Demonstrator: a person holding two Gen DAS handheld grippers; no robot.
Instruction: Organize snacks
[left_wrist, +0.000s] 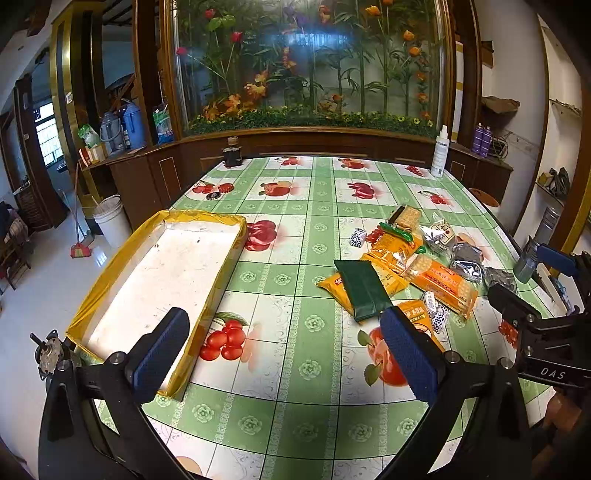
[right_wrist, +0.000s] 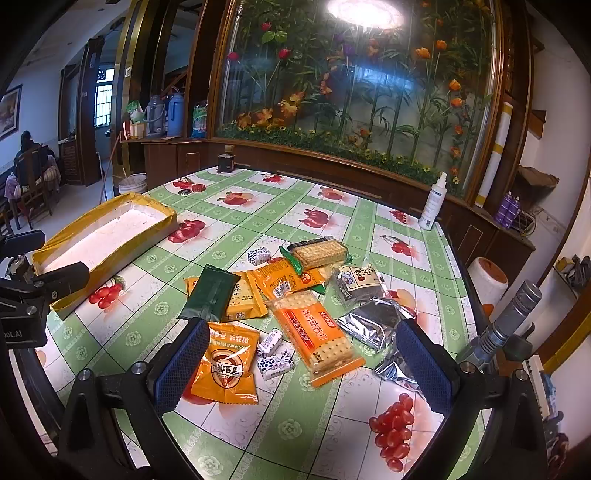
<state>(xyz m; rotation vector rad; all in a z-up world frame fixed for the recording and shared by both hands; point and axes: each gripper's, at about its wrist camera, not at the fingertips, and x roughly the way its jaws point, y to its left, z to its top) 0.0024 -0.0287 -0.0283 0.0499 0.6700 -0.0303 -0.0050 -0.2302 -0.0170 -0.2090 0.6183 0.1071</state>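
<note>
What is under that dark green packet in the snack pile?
The green packet lies across an orange packet, which in turn sits on the table. Whatever print or smaller item sits beneath the green one is covered, so I cannot tell.

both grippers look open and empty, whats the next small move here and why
Probably lower the right hand-held gripper onto the orange cracker pack lying between its open fingers and close on it. The yellow-edged box holds no snacks, the whole pile sits loose on the tablecloth, and that pack lies on top, nearest the right side. The left hand-held gripper is also open, nearer the box.
</note>
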